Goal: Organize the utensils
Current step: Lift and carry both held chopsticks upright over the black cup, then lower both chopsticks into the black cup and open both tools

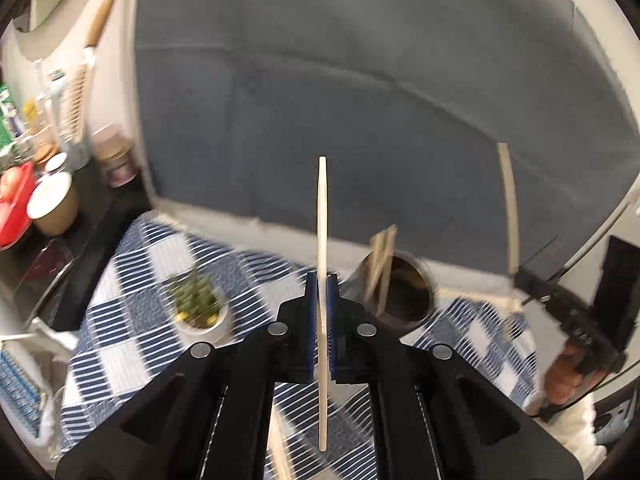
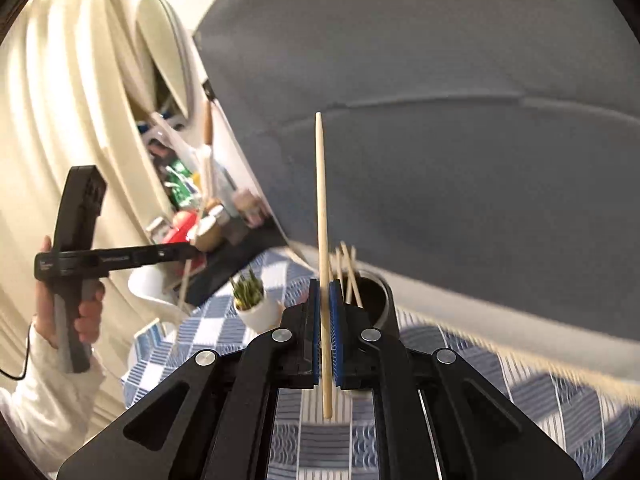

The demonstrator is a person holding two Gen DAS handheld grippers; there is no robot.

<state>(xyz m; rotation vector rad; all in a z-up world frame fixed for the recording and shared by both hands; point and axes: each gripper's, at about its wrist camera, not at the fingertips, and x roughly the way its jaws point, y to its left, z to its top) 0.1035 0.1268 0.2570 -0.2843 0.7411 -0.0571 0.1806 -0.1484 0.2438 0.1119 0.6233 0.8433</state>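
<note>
While gripped, chopsticks [image 1: 322, 240] above holder rim [image 1: 424, 276]

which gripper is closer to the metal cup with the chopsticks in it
Right, as a judgement. The right gripper, shut on a chopstick, sits just in front of the metal cup. The left gripper has it ahead to its right.

The right hand-held gripper [image 2: 324, 334] clamped one wooden chopstick [image 2: 322, 240] upright between its blue pads [image 2: 338, 336]. Just behind it stood a dark cup [image 2: 380, 300] containing several chopsticks [image 2: 347, 276]. A small potted plant [image 2: 252, 300] sat to the cup's left on the blue checked cloth [image 2: 520, 392]. The left hand-held gripper [image 2: 176, 254] was visible at far left.
</note>
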